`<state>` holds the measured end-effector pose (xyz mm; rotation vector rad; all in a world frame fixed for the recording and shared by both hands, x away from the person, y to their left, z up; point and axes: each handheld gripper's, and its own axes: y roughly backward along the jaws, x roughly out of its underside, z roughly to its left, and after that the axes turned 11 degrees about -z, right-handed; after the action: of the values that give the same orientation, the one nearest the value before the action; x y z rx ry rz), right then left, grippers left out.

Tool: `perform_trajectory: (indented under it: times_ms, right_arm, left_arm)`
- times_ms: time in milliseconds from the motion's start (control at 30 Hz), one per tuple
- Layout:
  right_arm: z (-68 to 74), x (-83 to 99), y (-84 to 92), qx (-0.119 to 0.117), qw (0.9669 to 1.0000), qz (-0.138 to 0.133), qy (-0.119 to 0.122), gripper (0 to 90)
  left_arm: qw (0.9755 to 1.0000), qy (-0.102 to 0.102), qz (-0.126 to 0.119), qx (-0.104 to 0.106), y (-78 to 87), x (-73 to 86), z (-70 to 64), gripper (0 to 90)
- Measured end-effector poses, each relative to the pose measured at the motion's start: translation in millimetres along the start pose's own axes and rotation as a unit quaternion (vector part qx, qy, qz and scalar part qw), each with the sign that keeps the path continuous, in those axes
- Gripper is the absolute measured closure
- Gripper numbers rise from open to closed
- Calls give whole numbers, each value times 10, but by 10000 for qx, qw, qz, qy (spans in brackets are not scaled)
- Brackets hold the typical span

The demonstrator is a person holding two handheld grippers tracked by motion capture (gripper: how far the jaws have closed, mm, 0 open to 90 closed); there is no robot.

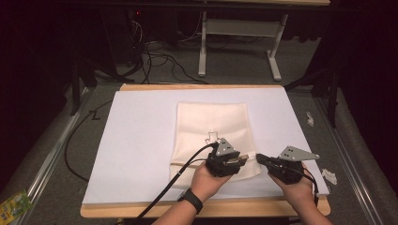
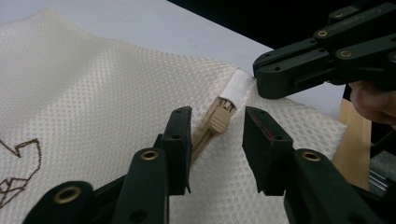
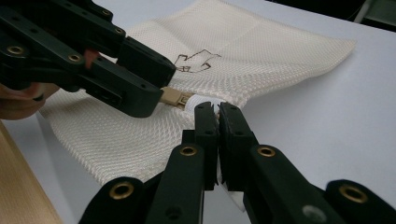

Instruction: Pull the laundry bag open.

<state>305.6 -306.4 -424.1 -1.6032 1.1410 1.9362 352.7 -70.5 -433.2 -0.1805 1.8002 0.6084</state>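
A cream mesh bag (image 1: 213, 129) with a brown stitched outline (image 1: 212, 137) lies flat on the white board (image 1: 141, 140). Its tan zipper pull (image 2: 219, 117) sits at the zipper's end, next to a white fabric tab (image 2: 236, 87). My left gripper (image 2: 217, 117) is open, one jaw on each side of the pull, not closed on it. My right gripper (image 3: 217, 111) is shut on the white tab (image 3: 205, 100) at the bag's near right edge. In the high view the left gripper (image 1: 243, 159) and right gripper (image 1: 259, 159) almost meet tip to tip.
The board rests on a wooden table (image 1: 197, 208) whose near edge runs under both hands. Cables (image 1: 159, 58) lie on the carpet beyond the table, by a white table frame (image 1: 239, 42). A black cable (image 1: 173, 183) trails from the left gripper across the board.
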Motion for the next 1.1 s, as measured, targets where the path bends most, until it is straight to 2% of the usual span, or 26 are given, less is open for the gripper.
perform_trajectory:
  times_ms: [133, 467, 800, 900, 1100]
  right_arm:
    - [4, 2, -3, 16, 10000, 10, 1, 884]
    - [14, -3, -6, 38, 10000, 14, 18, 884]
    - [11, 0, -8, 50, 10000, 25, 43, 884]
    - [12, 2, -10, 39, 10000, 22, 35, 884]
    - [15, 12, -27, 35, 10000, 51, 19, 881]
  left_arm:
    - [10000, 98, -11, -13, -37, 1, 9, 662]
    - [9999, 120, 40, -57, -75, 31, -18, 770]
    - [9999, -112, 55, -60, -62, 48, -65, 816]
    - [9996, -242, 71, -82, -54, 51, -80, 818]
    - [9995, -300, 101, -88, -42, 42, -90, 820]
